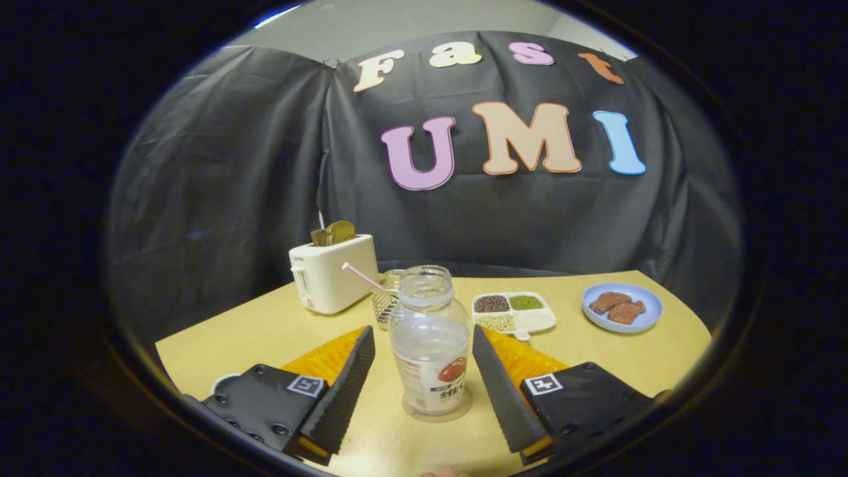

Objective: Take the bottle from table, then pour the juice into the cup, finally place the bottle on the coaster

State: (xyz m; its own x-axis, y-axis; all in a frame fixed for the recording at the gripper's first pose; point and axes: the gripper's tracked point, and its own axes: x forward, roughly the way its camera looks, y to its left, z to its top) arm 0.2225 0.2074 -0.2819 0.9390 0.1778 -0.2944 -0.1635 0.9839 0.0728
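Wooden counter (278, 331), black cloth behind | bottle (430, 344) upright on coaster (457, 411), cap off, looks empty | jaws apart, flanking it untouched | cup (386, 301) with straw beyond, beside toaster (331, 271) | placement looks finished.

The clear bottle (429, 341) wears a white label with a red picture and stands on a pale, see-through coaster (437, 412). At eleven o'clock from it sits a cream toaster (333, 273) with brown toast (334, 232); a red-and-white striped straw (361, 275) leans nearby. At two o'clock, a light blue plate (623, 307). The table (265, 331) is pale yellow wood.
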